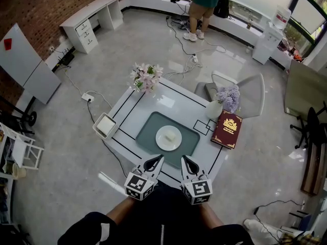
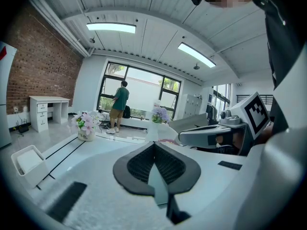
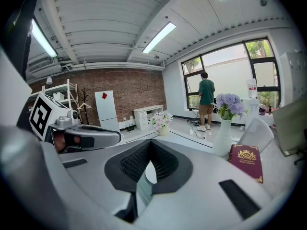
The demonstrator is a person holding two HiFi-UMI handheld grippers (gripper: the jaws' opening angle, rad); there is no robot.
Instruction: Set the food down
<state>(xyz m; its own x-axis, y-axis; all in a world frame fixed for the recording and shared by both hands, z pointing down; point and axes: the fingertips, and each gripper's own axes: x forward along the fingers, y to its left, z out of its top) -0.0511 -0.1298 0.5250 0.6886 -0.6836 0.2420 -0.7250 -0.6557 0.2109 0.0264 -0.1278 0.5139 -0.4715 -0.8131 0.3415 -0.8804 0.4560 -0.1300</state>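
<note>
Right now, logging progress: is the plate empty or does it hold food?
Holds food: a pale block lies on the white plate, which sits on the teal mat.

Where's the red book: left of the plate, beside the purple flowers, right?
Not quite. The book lies to the right of the plate, not the left. It is beside the purple flowers, as you said. The head view shows this.

i see an office-like studio: a brick wall (image 1: 46, 4) behind a white desk (image 1: 94, 11) with drawers, tall windows (image 3: 230, 66), ceiling strip lights (image 2: 111, 27), and a power strip (image 1: 194, 59) on the polished floor (image 1: 148, 40).
</note>
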